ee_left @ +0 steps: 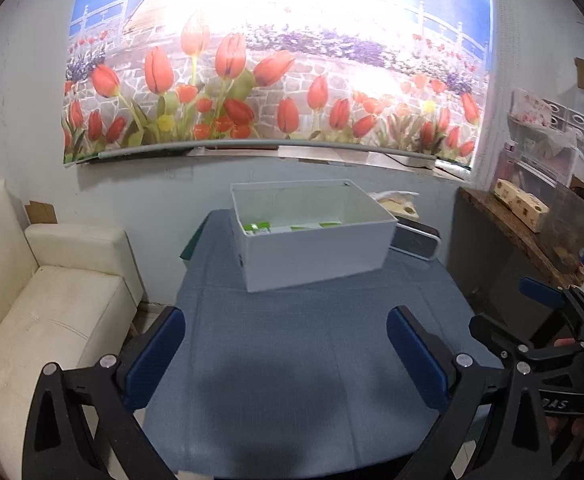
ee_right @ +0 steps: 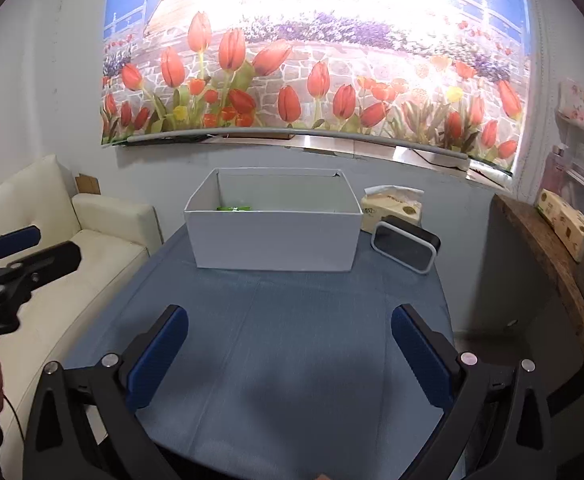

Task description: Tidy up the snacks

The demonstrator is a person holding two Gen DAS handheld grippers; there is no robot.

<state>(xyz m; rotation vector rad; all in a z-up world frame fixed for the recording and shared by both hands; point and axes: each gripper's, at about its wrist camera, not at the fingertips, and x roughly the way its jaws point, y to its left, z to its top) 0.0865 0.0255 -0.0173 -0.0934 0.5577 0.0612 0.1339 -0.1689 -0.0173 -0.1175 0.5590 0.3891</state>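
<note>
A white open box (ee_left: 315, 256) stands at the far side of the blue-clothed table (ee_left: 292, 340). Green snack packets (ee_left: 258, 227) lie on its floor. In the right wrist view the box (ee_right: 272, 240) shows only a bit of green packet (ee_right: 234, 208) over its rim. My left gripper (ee_left: 286, 356) is open and empty, held above the near part of the table. My right gripper (ee_right: 290, 356) is open and empty too, beside it; it also shows at the right edge of the left wrist view (ee_left: 539, 320).
A black speaker (ee_right: 405, 246) and a tissue pack (ee_right: 393, 208) sit right of the box. A cream sofa (ee_left: 32, 320) stands left of the table. A wooden shelf (ee_right: 551, 264) with boxes runs along the right wall.
</note>
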